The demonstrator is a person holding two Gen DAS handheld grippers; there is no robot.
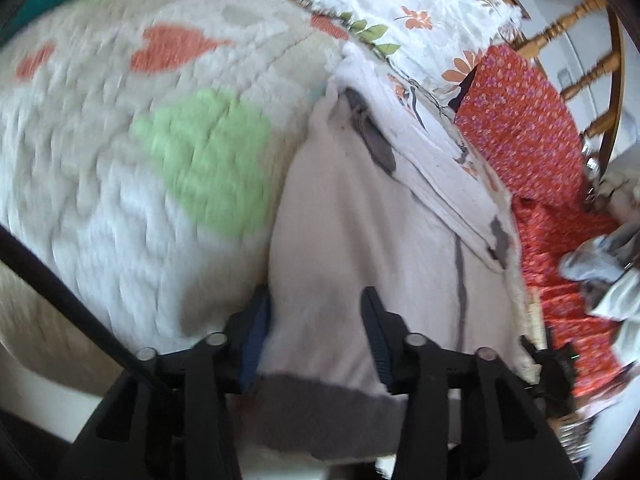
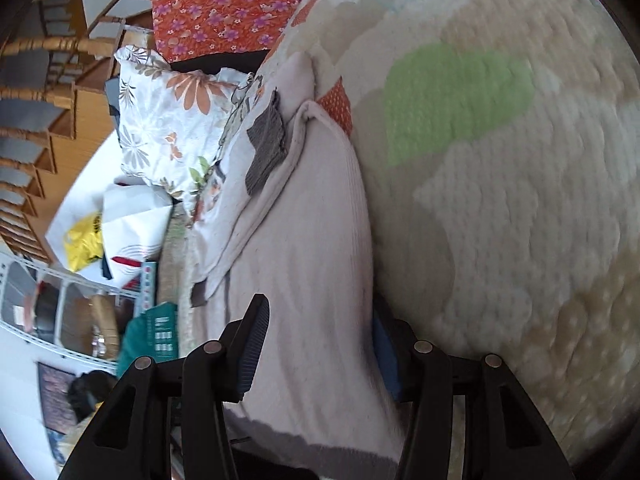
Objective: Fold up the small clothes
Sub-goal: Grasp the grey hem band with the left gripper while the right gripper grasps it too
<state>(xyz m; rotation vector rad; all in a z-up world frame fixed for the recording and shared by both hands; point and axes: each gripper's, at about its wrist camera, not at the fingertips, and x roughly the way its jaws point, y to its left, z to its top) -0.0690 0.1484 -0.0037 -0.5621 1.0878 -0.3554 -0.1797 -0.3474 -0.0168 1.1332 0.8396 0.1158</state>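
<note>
While fingers straddle the pale sock [image 1: 340, 240], neither hand-held gripper closes.

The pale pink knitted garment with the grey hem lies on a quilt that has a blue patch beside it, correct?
Not quite: the patch beside the pale pink knitted garment is light green, as the right wrist view shows. It does lie on the quilt.

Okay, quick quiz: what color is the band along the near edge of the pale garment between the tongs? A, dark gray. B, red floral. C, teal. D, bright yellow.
A: in the left wrist view the pale pinkish garment ends in a dark gray band next to the left tongs; the right tongs view shows the same gray edge.
</note>
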